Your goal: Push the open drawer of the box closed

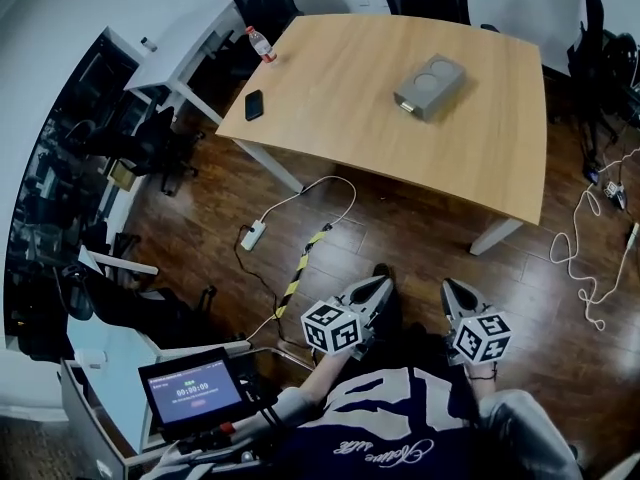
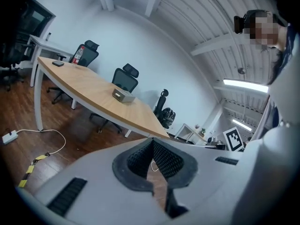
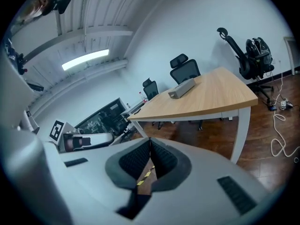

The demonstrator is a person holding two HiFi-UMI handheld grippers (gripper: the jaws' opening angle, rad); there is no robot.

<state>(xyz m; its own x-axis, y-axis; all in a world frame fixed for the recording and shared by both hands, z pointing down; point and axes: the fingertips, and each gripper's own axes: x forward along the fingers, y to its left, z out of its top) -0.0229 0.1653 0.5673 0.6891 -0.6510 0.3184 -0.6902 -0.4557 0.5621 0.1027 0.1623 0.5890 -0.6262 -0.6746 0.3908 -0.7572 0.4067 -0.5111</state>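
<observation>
While both are held low against the person's body, the left gripper [image 1: 383, 281] and the right gripper [image 1: 447, 284] have their jaws pressed together on nothing. Open wooden floor [image 1: 420, 238] lies just ahead. Striped tape [image 1: 300, 268] and a power strip [image 1: 252, 235] are forward-left of the left gripper, and a loose white cable [image 1: 580, 258] lies right of the right gripper. Well ahead, past the table's [image 1: 340, 98] near edge, sits the grey box [image 1: 430, 85], its drawer [image 1: 406, 107] poking slightly from the nearer end. A phone [image 1: 254, 104] and a bottle [image 1: 260, 43] sit by the table's left edge.
</observation>
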